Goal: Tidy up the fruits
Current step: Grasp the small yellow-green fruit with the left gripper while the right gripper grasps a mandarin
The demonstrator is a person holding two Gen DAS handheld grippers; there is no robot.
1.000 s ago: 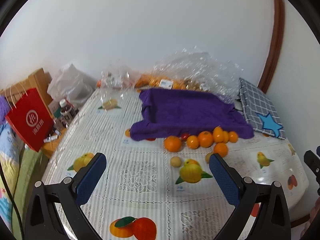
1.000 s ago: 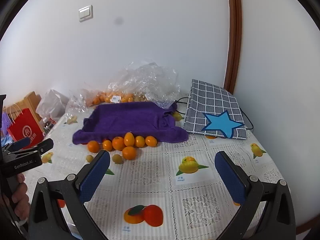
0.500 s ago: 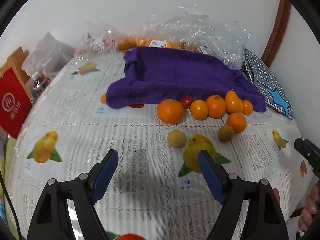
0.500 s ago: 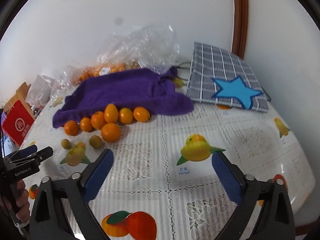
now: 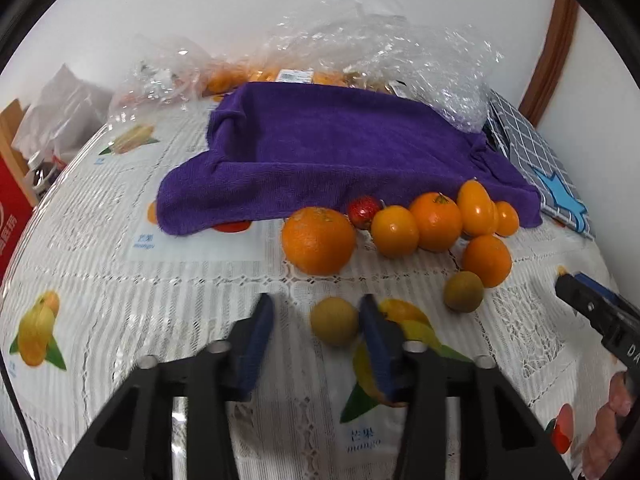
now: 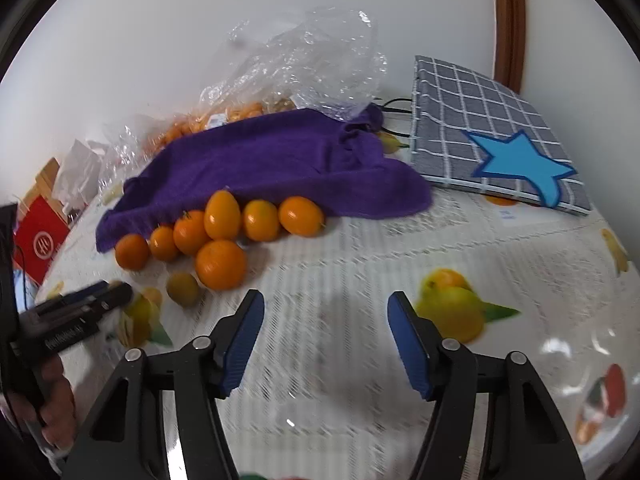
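Observation:
Several oranges lie along the front edge of a purple towel (image 5: pixel 336 148); the largest orange (image 5: pixel 318 240) is at the left, with a small red fruit (image 5: pixel 363 211) behind it. Two small yellow-brown fruits lie in front. My left gripper (image 5: pixel 316 310) is open, its pads on either side of the near small fruit (image 5: pixel 334 321), not touching it. The other small fruit (image 5: pixel 463 291) lies to the right. My right gripper (image 6: pixel 326 306) is open and empty above the tablecloth, right of the same fruits (image 6: pixel 221 265).
A clear plastic bag (image 5: pixel 384 52) with more oranges lies behind the towel. A grey checked pouch with a blue star (image 6: pixel 492 148) sits at the right. A red paper bag (image 5: pixel 12 208) stands off the table's left edge. The tablecloth (image 5: pixel 120 280) has printed fruit pictures.
My left gripper has moved forward and down to the near small fruit and its jaws have narrowed around it. My right gripper has also moved forward and its jaws have narrowed.

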